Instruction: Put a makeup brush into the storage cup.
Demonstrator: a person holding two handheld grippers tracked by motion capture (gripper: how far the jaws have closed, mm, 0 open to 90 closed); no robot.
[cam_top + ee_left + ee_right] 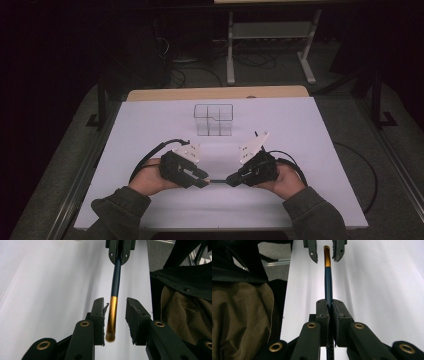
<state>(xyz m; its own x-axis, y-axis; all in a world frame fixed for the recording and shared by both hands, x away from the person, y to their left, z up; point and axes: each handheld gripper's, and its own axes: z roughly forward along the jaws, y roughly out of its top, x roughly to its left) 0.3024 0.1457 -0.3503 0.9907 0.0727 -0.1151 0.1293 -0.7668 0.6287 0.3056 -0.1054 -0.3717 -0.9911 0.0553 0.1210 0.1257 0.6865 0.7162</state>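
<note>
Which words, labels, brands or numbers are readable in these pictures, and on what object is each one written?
None can be read. The brush has a dark blue handle and a gold ferrule with no visible print; the grippers, the clear box and the white table show no text either.

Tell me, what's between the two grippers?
A thin brush bridges them. The right gripper is shut on its dark handle; the gold end sits between the left gripper's open jaws, untouched. Both gripper views show it.
</note>
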